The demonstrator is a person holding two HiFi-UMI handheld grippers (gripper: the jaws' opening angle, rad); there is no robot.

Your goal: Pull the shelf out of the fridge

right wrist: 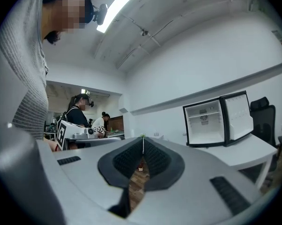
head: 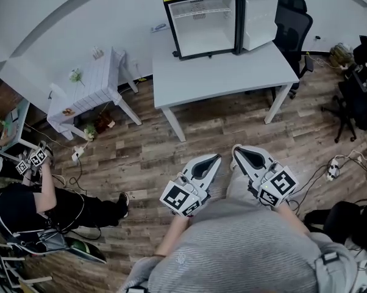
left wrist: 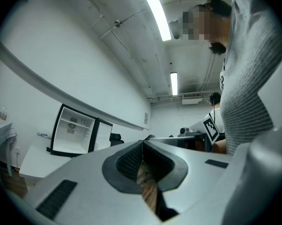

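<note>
A small black fridge (head: 202, 17) stands on the far side of a white table (head: 226, 72) with its door (head: 260, 22) swung open to the right. Inside its white interior, a thin shelf (head: 205, 10) spans the upper part. Both grippers hang low, close to my body and well short of the table. My left gripper (head: 215, 158) is shut with nothing in it, and so is my right gripper (head: 235, 150). The fridge (left wrist: 75, 135) is far off in the left gripper view, beyond the shut left gripper (left wrist: 143, 143). The right gripper view shows the fridge (right wrist: 216, 118), its shelf (right wrist: 204, 116) and the shut right gripper (right wrist: 143, 138).
A black office chair (head: 293, 29) stands right of the fridge. A small white slatted table (head: 92, 84) is at the left. A person (head: 37, 200) sits on the wooden floor at the left holding another gripper. A power strip (head: 333, 168) and cables lie at the right.
</note>
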